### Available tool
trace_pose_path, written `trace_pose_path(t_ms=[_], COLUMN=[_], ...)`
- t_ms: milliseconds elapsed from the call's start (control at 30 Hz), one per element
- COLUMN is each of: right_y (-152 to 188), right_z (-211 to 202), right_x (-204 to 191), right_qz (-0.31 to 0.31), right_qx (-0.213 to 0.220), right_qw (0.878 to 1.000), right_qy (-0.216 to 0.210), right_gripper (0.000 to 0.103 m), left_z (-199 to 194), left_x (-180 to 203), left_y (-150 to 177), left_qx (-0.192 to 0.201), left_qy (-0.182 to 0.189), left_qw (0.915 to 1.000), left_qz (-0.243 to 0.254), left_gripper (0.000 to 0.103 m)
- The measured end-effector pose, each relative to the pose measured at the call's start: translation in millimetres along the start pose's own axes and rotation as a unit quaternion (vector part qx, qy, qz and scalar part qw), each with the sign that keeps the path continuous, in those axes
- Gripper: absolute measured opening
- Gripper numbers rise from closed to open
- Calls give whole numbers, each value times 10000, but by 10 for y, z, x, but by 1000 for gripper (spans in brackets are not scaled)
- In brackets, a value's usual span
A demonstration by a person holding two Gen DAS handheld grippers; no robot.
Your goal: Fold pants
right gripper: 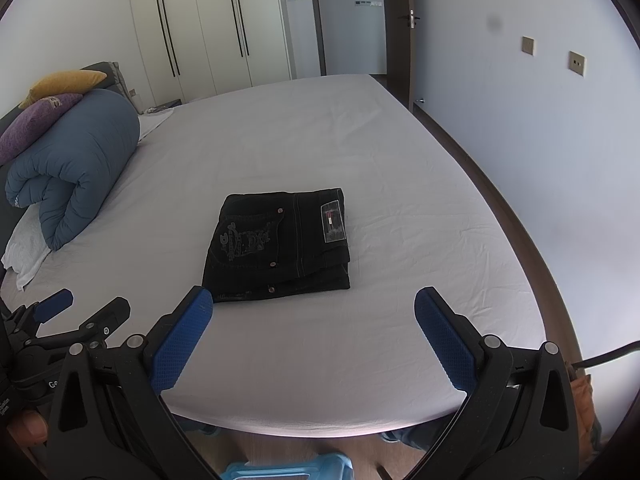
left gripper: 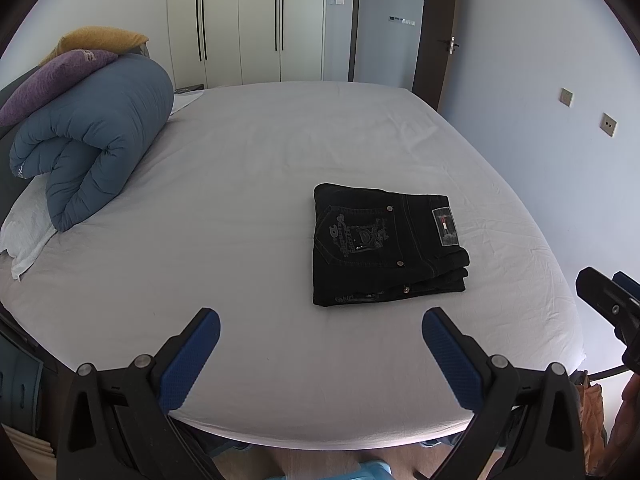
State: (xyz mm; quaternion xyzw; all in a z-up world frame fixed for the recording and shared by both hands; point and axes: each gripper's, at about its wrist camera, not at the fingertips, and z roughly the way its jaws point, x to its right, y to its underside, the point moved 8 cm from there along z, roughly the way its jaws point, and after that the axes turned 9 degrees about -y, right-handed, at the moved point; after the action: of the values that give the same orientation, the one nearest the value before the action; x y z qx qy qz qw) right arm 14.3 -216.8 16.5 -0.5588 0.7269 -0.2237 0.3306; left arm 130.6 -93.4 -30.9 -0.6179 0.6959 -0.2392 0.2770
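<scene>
Black jeans (left gripper: 384, 244) (right gripper: 280, 244) lie folded into a compact rectangle on the bed's white sheet (left gripper: 260, 168) (right gripper: 304, 152), back pocket and waist label facing up. My left gripper (left gripper: 320, 334) hovers open over the near edge of the bed, short of the jeans, with nothing between its blue pads. My right gripper (right gripper: 314, 320) is open too, just in front of the jeans and empty. The right gripper (left gripper: 608, 300) also shows at the right edge of the left wrist view. The left gripper (right gripper: 76, 312) appears at the lower left of the right wrist view.
A rolled blue duvet (left gripper: 92, 152) (right gripper: 72, 168) with purple and yellow cushions (left gripper: 52, 80) sits at the left on the bed. A wall (left gripper: 540, 80) runs close along the right side. Wardrobes (left gripper: 244, 20) and a doorway stand behind. A light blue object (right gripper: 288, 468) is on the floor below.
</scene>
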Motion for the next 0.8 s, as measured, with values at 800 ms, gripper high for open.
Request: trace_pose_path(t_ms=[800], right_y=[50], right_z=[-2], right_x=[0], right_qz=[12], right_qx=[-33], right_qw=[10000], right_qy=[-27], right_gripper=[103], left_z=[20], left_x=[27], left_y=[62], left_qx=[-77], left_qy=[88], left_qw=[9999], left_qz=[-11], left_gripper=[103])
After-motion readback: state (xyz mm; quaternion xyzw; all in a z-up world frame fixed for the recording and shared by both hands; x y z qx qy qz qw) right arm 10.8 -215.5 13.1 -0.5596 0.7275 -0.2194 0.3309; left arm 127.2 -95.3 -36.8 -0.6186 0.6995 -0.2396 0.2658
